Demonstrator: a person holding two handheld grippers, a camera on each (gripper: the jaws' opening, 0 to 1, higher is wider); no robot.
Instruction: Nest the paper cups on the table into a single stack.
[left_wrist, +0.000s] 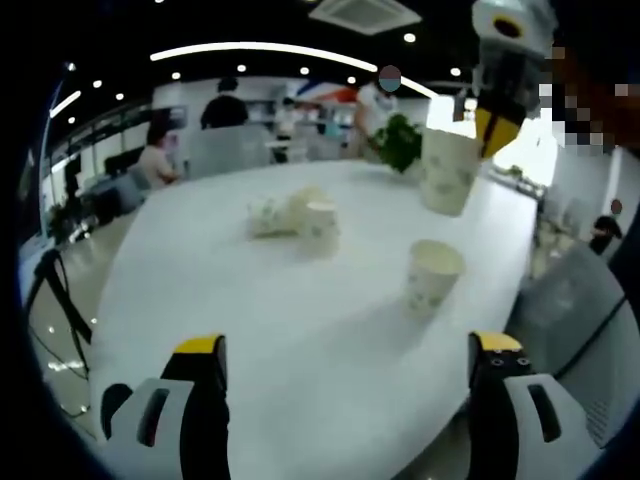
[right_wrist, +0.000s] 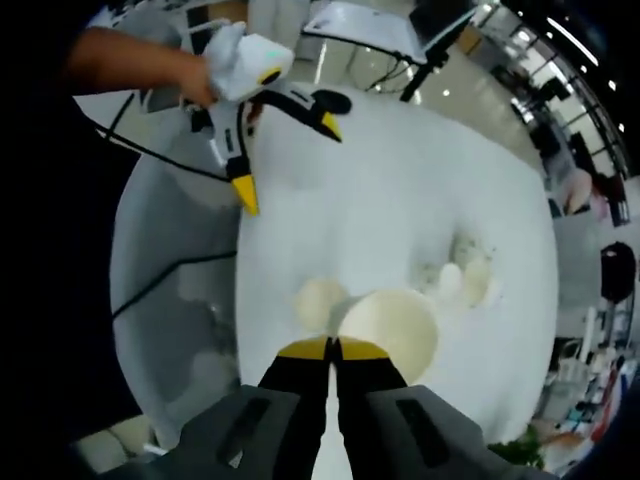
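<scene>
Blurred cups, cropped grippers

In the left gripper view the far cups (left_wrist: 290, 215) smear into one pale clump, their count unclear. The right gripper (left_wrist: 497, 95) is cut off by the top edge. The held cup's (right_wrist: 390, 335) near rim hides behind closed jaws.

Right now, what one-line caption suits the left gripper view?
Open left gripper faces an upright patterned paper cup while the right gripper carries another paper cup above the white table.
</scene>
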